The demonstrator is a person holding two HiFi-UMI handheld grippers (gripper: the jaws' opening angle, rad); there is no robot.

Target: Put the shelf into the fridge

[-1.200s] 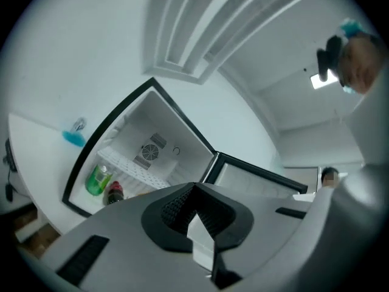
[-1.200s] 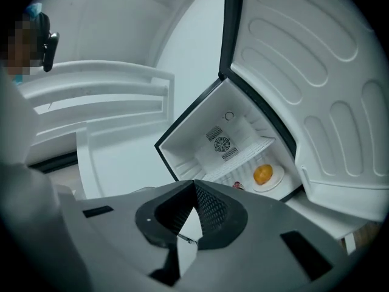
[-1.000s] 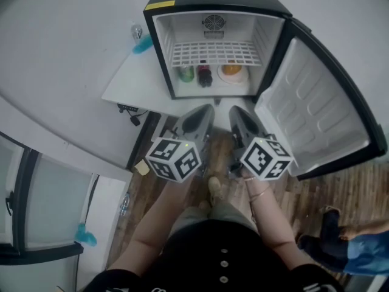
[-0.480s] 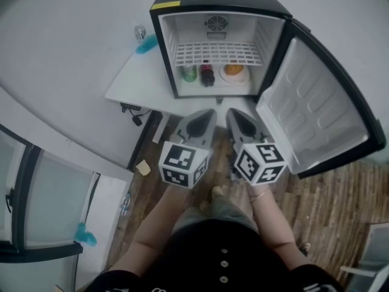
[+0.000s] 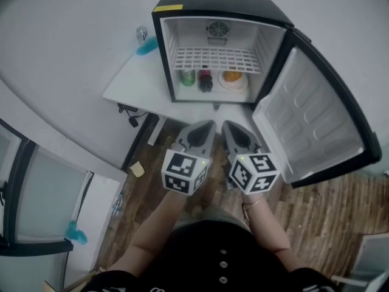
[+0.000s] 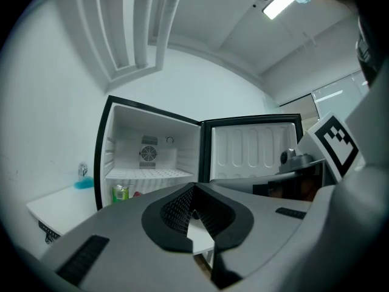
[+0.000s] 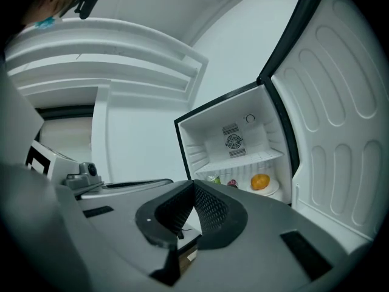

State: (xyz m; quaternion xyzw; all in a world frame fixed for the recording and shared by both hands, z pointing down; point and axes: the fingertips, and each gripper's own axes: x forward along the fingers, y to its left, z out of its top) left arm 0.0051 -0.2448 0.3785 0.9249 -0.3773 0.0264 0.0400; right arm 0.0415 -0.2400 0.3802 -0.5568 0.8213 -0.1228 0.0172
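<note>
Head view: the mini fridge (image 5: 219, 5) stands open on a white table (image 5: 137, 81) above a wood-plank floor (image 5: 316, 205), with the wire shelf (image 5: 217, 59) seated inside. The left gripper (image 5: 205, 125) and right gripper (image 5: 228, 126) hover before it, jaws pressed together, empty.

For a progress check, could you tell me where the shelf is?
Head view, top centre: the shelf lies inside the open fridge, above the green can.

Cool, even indoor light. A ceiling lamp (image 6: 279, 5) glares above and right of the left fingers (image 6: 174, 209). Fisheye bending and dark vignetting ring each view. Shadows are soft.
</note>
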